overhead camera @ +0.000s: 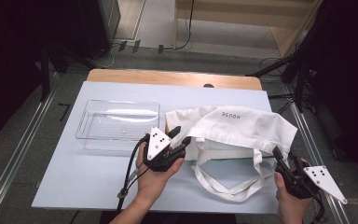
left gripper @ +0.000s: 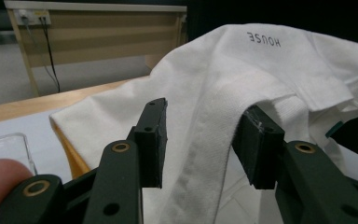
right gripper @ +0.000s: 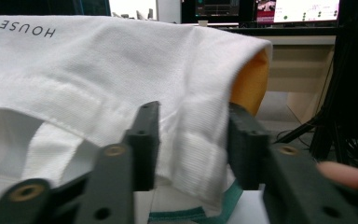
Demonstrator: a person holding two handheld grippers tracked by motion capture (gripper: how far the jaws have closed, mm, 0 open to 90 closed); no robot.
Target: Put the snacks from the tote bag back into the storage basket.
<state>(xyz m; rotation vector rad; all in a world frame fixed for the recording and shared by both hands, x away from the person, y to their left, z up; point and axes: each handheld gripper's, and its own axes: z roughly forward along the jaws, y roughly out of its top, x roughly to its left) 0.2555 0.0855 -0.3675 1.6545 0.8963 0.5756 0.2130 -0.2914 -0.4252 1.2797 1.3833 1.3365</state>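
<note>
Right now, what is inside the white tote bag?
Something yellow-orange shows under the white tote bag at its edge. The cloth covers the rest, so what it is stays unclear.

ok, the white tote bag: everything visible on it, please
The white tote bag is woven cloth printed HOUSE, lying crumpled right of the clear tray, mouth toward the person, handles looped on the table. A yellow-orange inside shows at its edges, and a green trim at the bottom. The left gripper straddles a strap, the right gripper the rim; neither clearly pinches.
</note>
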